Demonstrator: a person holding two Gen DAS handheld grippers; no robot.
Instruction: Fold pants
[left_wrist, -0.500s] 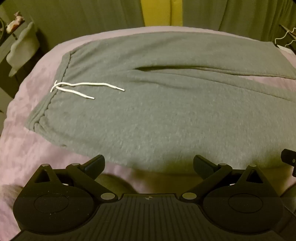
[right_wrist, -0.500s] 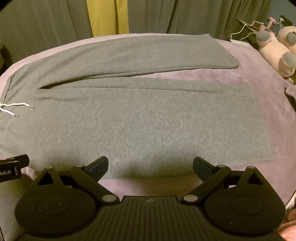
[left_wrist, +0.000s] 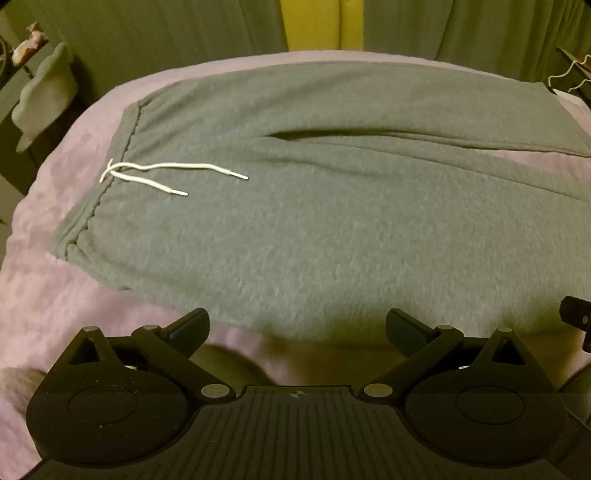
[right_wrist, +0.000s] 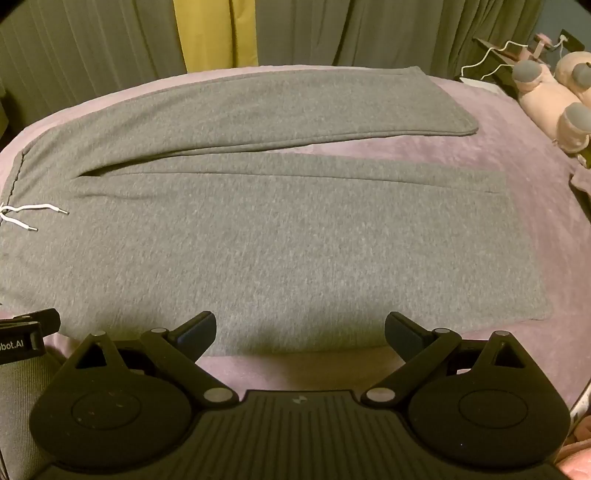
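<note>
- Left wrist view: grey sweatpants (left_wrist: 314, 221) lie flat across a bed (left_wrist: 48, 295) with a mauve cover, waistband toward its left edge, white drawstring (left_wrist: 166, 177) loose on the front.
- Right wrist view: both legs run toward the bed's right edge, the far leg (right_wrist: 295, 110) angled away from the near leg (right_wrist: 332, 240), apparently spread ready for a first lengthwise fold.
- Left gripper (left_wrist: 297, 326) and right gripper (right_wrist: 300, 328) hover at the bed's near edge, jaws spread wide and empty, just short of the near hem line.
- Leg cuffs are cut off in the left view; the waistband's end is clipped in the right; motion blur softens the fabric.
</note>
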